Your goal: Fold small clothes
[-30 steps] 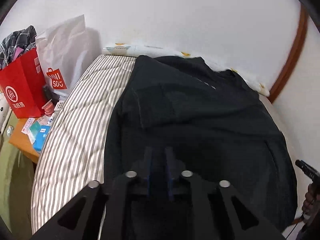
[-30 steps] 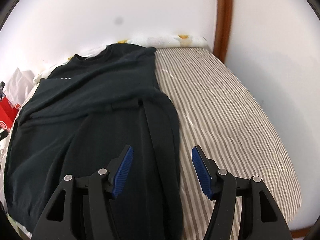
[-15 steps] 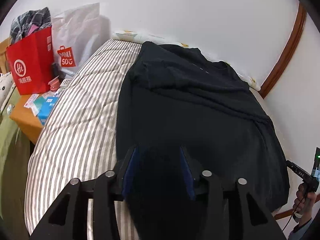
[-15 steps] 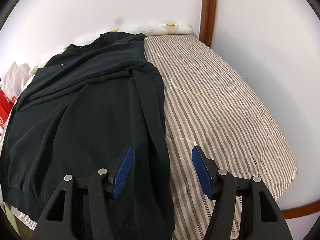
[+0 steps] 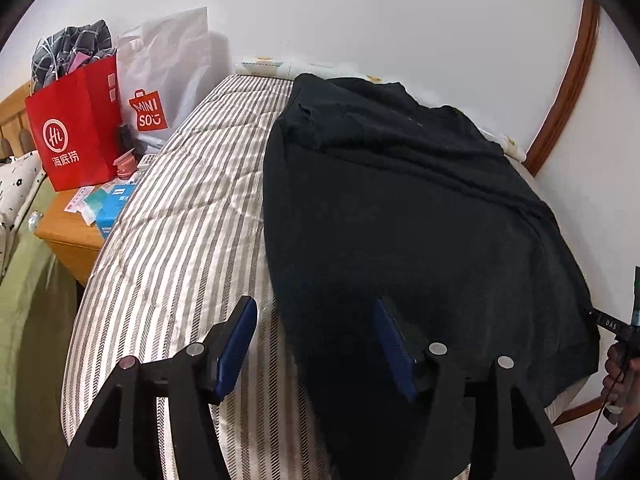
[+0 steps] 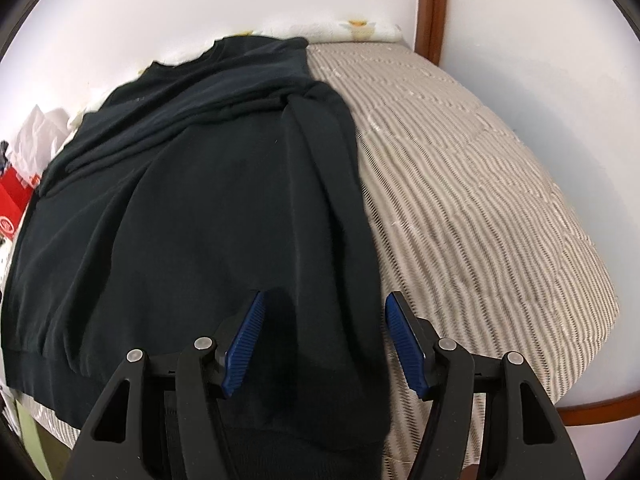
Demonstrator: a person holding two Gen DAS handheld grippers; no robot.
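A black sweatshirt (image 5: 400, 208) lies spread on the striped mattress (image 5: 180, 220), its sleeves folded inward and its hem toward me. My left gripper (image 5: 316, 316) hovers over the garment's near left edge; its jaws are opening and the cloth lies below them, not pinched. In the right wrist view the same sweatshirt (image 6: 192, 200) fills the left half, with a folded sleeve running down toward my right gripper (image 6: 324, 312). That gripper stands open above the sleeve's lower end and the hem. The blue pads touch no cloth.
A red paper bag (image 5: 76, 132) and a white shopping bag (image 5: 168, 76) stand on a wooden bedside table (image 5: 68, 240) left of the bed. White walls and a brown wooden frame (image 6: 430, 8) bound the mattress (image 6: 480, 200). A hand (image 5: 620, 364) on the right gripper's handle shows at the far right.
My left gripper has spread from nearly shut to open, letting go of the cloth, and drawn back toward the hem. The right gripper also drew back and stayed open.
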